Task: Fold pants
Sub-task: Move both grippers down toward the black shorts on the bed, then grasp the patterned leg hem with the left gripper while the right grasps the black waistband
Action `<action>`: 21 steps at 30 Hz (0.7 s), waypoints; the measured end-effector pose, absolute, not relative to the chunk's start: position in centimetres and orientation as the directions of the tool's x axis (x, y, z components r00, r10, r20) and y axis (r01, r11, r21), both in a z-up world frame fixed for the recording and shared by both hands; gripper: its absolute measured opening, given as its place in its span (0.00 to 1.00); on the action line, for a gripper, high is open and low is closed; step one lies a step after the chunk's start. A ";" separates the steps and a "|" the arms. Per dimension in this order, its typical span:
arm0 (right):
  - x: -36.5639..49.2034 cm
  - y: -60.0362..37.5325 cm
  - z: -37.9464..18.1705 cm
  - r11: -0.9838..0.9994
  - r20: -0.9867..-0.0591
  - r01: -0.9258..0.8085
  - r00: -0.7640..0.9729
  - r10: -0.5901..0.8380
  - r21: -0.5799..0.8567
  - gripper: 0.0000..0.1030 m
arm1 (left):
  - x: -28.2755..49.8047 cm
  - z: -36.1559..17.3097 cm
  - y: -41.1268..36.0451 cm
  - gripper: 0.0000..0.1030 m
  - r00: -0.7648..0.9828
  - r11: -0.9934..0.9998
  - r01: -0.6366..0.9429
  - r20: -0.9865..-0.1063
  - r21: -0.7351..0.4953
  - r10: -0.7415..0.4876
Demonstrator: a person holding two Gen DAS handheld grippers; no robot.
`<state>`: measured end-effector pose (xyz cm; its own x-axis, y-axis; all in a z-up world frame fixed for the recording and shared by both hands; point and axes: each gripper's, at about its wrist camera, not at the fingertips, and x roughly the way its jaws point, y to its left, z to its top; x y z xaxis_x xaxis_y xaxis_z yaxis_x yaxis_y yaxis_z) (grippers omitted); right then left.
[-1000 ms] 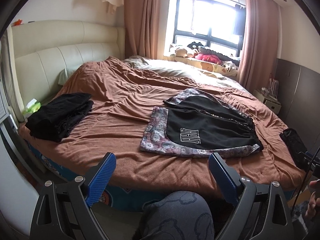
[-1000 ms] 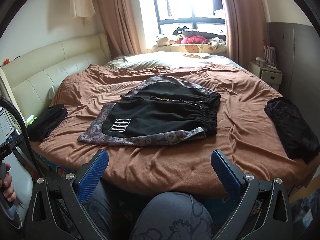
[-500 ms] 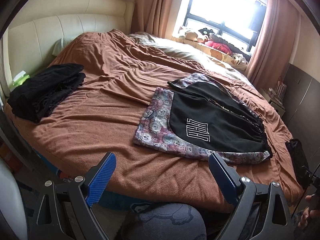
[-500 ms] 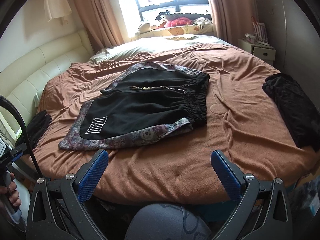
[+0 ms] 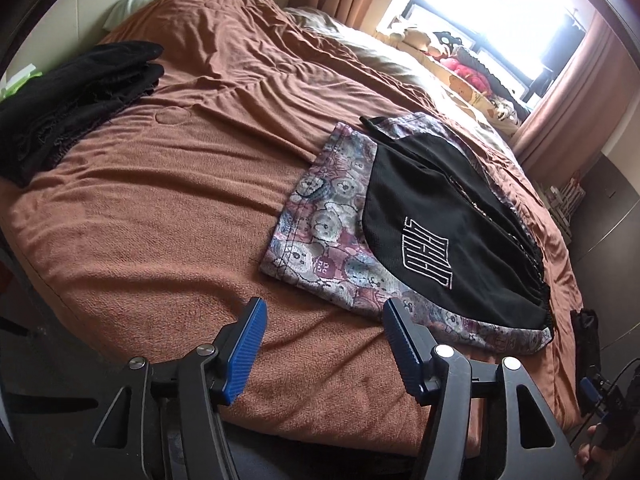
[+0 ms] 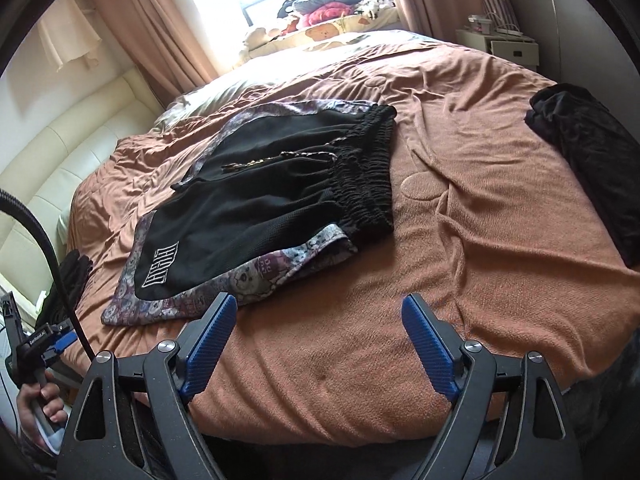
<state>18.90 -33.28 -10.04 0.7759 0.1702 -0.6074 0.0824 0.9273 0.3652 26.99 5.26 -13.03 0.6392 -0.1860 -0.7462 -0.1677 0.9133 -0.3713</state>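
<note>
Left wrist view: the left tool (image 5: 323,312), jaws just narrowing and empty, hovers over the bed (image 5: 160,216); the pants (image 5: 424,224) lie at two o'clock. It may pinch blanket instead of hem.

Right wrist view: the right tool (image 6: 320,312), also closing, holds nothing; pants at eleven o'clock, so an uneven lift could skew the fold.

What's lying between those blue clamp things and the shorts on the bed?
Only bare brown blanket. Both wrist views show it: no object separates the left gripper or right gripper from the shorts.

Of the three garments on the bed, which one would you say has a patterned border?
The shorts in the middle: bear-print trim and a white logo. The two piles are plain black.
</note>
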 end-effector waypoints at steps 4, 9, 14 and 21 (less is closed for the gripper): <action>20.2 -34.3 -10.7 0.912 -0.613 0.087 0.765 0.196 0.400 0.79 | 28.5 -14.5 5.8 0.50 0.610 0.895 -0.189 -0.762 -0.405 -0.216; 21.5 -35.0 -11.3 0.892 -0.605 0.072 0.758 0.242 0.447 0.75 | 30.1 -16.4 6.5 0.50 0.576 0.869 -0.227 -0.780 -0.439 -0.244; 23.1 -35.6 -12.9 0.848 -0.596 0.064 0.740 0.313 0.526 0.75 | 31.6 -18.1 7.2 0.50 0.546 0.844 -0.256 -0.791 -0.472 -0.276; 25.9 -36.8 -14.9 0.790 -0.596 0.093 0.711 0.373 0.606 0.73 | 33.8 -19.1 8.1 0.49 0.554 0.821 -0.272 -0.779 -0.503 -0.294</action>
